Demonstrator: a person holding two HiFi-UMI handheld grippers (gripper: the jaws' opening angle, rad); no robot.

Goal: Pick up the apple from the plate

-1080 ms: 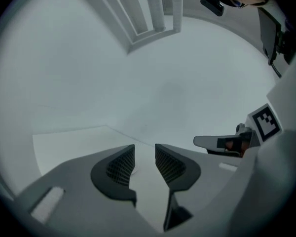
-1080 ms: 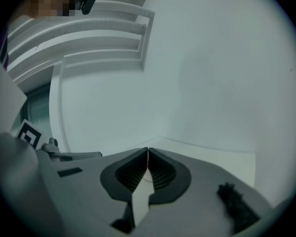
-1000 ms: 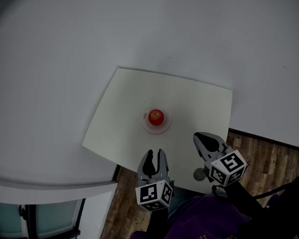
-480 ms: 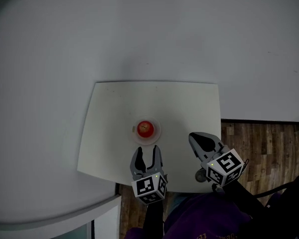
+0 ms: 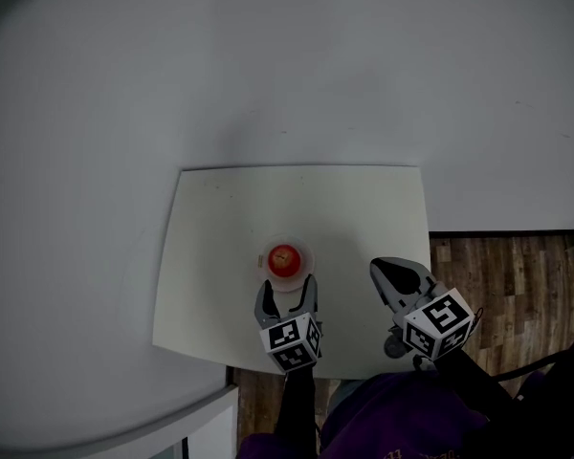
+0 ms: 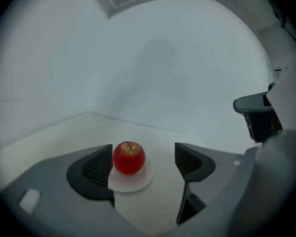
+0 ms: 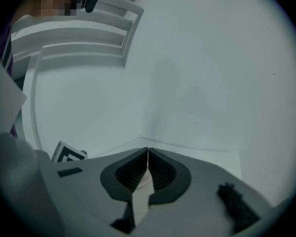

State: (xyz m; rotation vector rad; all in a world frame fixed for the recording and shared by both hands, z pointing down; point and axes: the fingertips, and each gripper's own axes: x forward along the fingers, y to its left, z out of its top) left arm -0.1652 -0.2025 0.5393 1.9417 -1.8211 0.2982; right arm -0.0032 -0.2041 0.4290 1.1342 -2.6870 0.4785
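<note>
Apple (image 6: 129,157) skin glossy red, plate (image 6: 136,182) smooth matt white, my left claw (image 6: 144,152) matt grey plastic, its pads (image 6: 96,169) dark and ribbed, desk (image 5: 364,213) pale matt, floor (image 5: 497,256) wood planks.

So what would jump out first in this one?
A round red apple sits on a small round white plate at the middle of the pale square table, the only colour in a grey scene. The left gripper is at the plate's near edge, its jaws just opened wide, with the apple ahead of them and ungripped. The right gripper hovers shut to the right.
</note>
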